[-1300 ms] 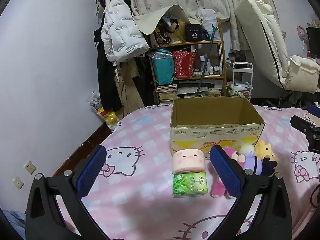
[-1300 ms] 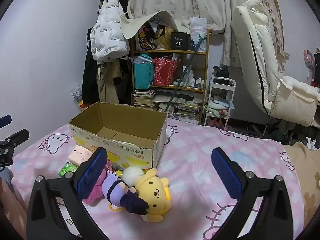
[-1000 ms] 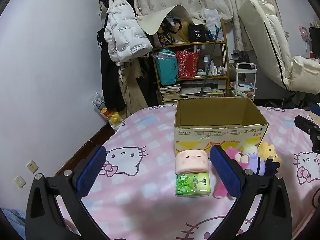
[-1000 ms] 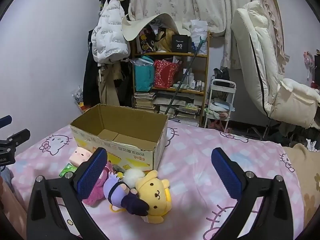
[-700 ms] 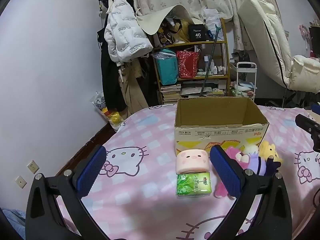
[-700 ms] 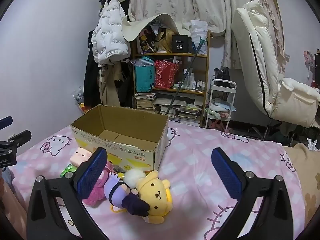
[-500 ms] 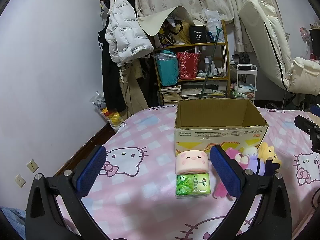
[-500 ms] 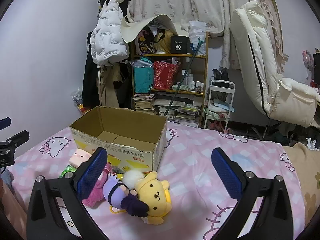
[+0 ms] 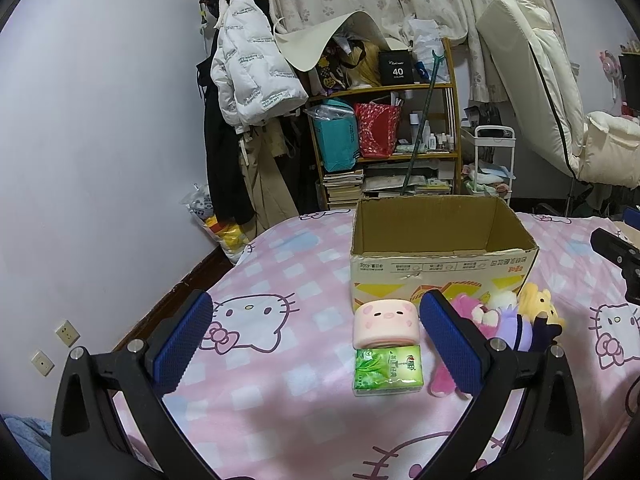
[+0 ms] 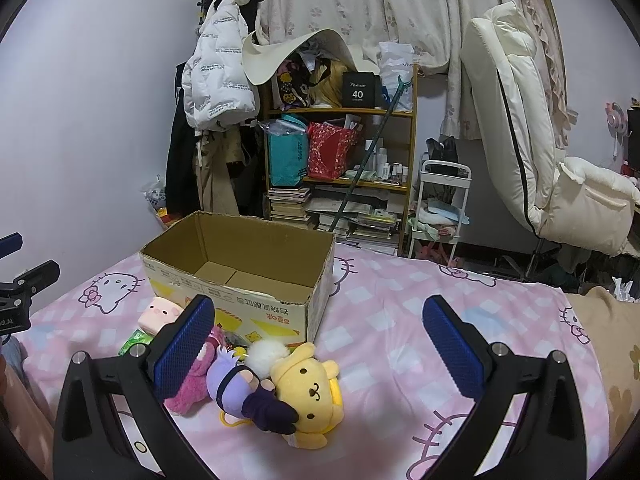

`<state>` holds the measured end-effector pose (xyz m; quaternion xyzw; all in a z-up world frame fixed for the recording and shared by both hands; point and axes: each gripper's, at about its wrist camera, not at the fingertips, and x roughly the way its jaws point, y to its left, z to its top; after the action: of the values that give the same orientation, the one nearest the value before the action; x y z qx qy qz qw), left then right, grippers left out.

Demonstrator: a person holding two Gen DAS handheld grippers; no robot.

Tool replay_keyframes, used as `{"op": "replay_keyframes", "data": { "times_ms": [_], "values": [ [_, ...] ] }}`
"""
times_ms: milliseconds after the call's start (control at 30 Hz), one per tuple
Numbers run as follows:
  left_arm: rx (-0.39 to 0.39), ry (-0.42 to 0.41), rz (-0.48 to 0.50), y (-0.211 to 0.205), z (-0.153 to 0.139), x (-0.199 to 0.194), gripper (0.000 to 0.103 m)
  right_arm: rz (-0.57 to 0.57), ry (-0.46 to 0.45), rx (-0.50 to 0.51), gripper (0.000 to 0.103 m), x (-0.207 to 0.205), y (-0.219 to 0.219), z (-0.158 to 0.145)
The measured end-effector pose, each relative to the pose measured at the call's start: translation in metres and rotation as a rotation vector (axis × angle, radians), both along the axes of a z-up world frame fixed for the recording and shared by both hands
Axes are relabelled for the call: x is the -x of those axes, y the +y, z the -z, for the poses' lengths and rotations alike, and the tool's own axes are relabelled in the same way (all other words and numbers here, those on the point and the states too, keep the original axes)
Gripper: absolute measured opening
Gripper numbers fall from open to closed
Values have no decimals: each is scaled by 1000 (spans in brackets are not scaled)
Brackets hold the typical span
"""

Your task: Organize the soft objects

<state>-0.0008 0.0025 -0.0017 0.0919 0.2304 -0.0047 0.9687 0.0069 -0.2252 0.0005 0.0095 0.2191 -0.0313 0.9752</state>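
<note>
An open empty cardboard box (image 9: pixel 440 266) (image 10: pixel 236 304) stands on the pink Hello Kitty bedspread (image 9: pixel 280 376). In front of it lie a pink pig cushion (image 9: pixel 386 323) (image 10: pixel 158 314), a green tissue pack (image 9: pixel 387 370) (image 10: pixel 134 340), a pink plush (image 9: pixel 470 314) (image 10: pixel 192 392), a purple doll (image 9: pixel 520 330) (image 10: pixel 248 394) and a yellow dog plush (image 9: pixel 540 308) (image 10: pixel 310 392). My left gripper (image 9: pixel 316 344) is open and empty, hovering left of the cushion. My right gripper (image 10: pixel 318 346) is open and empty above the plush toys.
A cluttered shelf (image 9: pixel 384 128) with bags and books stands behind the bed. A white jacket (image 9: pixel 248 76) hangs at the left, and a cream recliner (image 10: pixel 532 168) is at the right. The bed's left edge drops to the floor near the wall.
Both grippers have drifted slightly, so the box and toys shift a little in view. Nothing was grasped or moved.
</note>
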Motion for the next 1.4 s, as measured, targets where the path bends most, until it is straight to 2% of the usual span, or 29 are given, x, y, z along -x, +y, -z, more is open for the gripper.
{"op": "replay_keyframes", "data": {
  "times_ms": [1400],
  "values": [
    [6,7,23,2,-2,3,102,5,1,16,103,0,2,1]
  ]
}}
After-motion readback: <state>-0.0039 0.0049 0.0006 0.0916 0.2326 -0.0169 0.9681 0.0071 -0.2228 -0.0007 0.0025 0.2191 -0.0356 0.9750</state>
